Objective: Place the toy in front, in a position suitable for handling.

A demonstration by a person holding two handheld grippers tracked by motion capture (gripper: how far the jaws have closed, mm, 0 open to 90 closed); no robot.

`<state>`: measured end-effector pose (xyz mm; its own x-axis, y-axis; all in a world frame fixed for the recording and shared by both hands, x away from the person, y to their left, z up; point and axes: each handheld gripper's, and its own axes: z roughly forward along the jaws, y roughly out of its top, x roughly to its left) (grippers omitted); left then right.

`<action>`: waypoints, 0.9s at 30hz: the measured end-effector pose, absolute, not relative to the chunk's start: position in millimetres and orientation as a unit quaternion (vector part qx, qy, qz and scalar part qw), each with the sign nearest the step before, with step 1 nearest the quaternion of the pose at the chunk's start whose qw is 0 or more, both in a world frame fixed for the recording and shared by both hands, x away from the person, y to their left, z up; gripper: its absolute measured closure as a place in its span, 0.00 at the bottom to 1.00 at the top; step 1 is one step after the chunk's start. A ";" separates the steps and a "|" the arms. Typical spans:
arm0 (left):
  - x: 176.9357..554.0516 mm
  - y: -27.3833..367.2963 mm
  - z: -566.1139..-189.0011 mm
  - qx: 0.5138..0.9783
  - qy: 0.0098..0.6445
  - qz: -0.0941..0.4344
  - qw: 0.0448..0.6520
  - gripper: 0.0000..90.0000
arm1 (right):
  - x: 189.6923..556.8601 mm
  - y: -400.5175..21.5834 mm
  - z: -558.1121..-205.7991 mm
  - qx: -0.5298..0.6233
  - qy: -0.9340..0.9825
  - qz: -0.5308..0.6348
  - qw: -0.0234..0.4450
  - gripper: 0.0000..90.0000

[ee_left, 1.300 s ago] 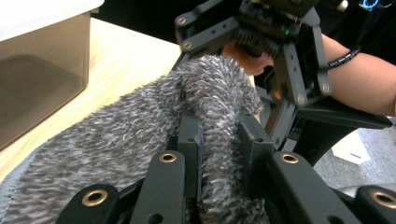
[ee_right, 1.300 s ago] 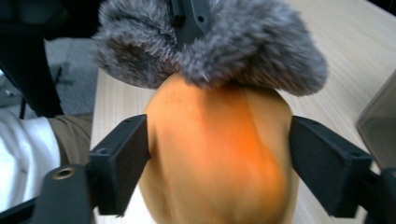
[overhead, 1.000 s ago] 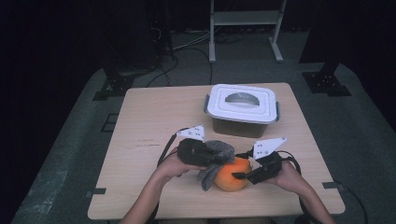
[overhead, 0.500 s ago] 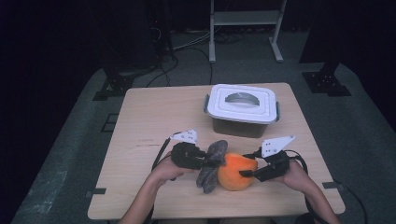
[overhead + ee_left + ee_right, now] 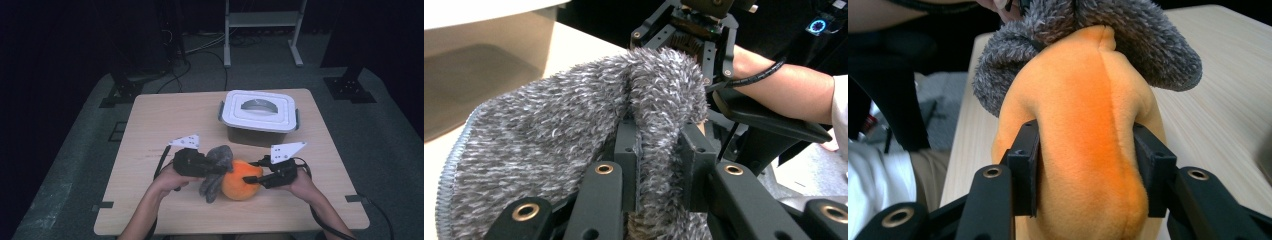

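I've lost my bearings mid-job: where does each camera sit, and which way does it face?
High view: above the person's side of the table, looking forward and down; both forearms enter from below, and the lidded white box sits beyond them.
Left gripper view: on the left hand-held gripper, looking along its jaws at the grey fuzzy cloth, with the other arm beyond.
Right gripper view: on the right hand-held gripper, looking at the orange plush.
Shared: both gripper views show the grey cloth.

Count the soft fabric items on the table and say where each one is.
2. The orange plush toy sits near the table's front edge, pinched by the right gripper. The grey fuzzy cloth lies against its left side, clamped by the left gripper. The closed white container could hide more.
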<state>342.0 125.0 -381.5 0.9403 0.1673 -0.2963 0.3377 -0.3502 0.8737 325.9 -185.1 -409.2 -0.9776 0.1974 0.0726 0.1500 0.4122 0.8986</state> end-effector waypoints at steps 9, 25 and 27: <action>340.0 151.0 -378.6 0.822 0.167 -0.063 0.541 0.82 | 338.3 -152.9 -412.4 0.091 0.840 0.535 0.011 0.57; 341.8 99.9 -385.0 0.830 0.134 -0.069 0.537 0.82 | 323.5 -185.4 -416.2 0.123 0.874 0.469 0.036 0.35; 343.1 97.5 -384.6 0.832 0.131 -0.069 0.534 0.82 | 318.9 -184.2 -410.1 0.115 0.881 0.456 0.053 0.31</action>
